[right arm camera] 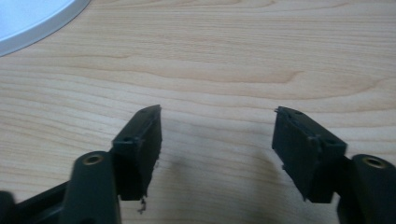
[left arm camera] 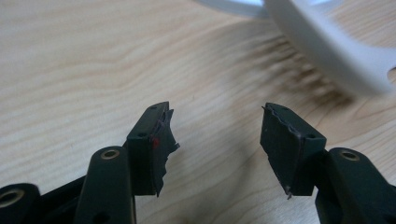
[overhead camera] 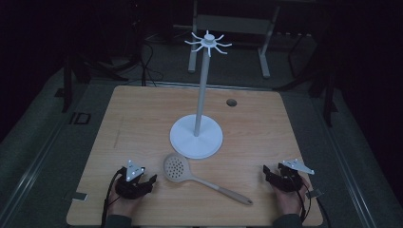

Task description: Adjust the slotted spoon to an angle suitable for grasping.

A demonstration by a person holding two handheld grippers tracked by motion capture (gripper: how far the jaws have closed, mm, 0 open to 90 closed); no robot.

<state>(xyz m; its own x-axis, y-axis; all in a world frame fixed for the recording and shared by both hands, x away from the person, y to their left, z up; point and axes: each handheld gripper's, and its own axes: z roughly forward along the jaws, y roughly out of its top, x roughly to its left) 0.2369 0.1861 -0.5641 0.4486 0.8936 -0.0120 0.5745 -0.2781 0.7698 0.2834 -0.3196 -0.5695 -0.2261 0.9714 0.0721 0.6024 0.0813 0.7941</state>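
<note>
Dim surroundings frame a light wooden table point(overhead camera: 142, 123); dark floor and metal frame legs lie beyond its far edge.

Left gripper point(left arm camera: 217, 140): jaws stand wide apart and hold nothing, with bare wood grain between them. The left pad point(left arm camera: 161, 140) looks ragged at its edge, with a red fleck. In the high view this gripper point(overhead camera: 153, 179) rests at the near left of the table, pointing toward the slotted spoon point(overhead camera: 177, 168), whose perforated bowl lies just beside it. A pale curved edge at the upper right of the left gripper view is probably that bowl; it is blurred.

Right gripper point(right arm camera: 217, 140): jaws equally spread, empty, over bare wood. In the high view it point(overhead camera: 266, 172) sits at the near right, apart from the spoon's handle end.

The spoon lies flat, bowl toward the white hook stand point(overhead camera: 196, 135), handle running to the near right. The stand's round base sits just beyond the bowl; its hooks top a tall post.

Risks, as judged: the worn pad may slip on the smooth handle; a flat-lying spoon may skid under a shallow pinch; a careless lift may knock the stand's post.
</note>
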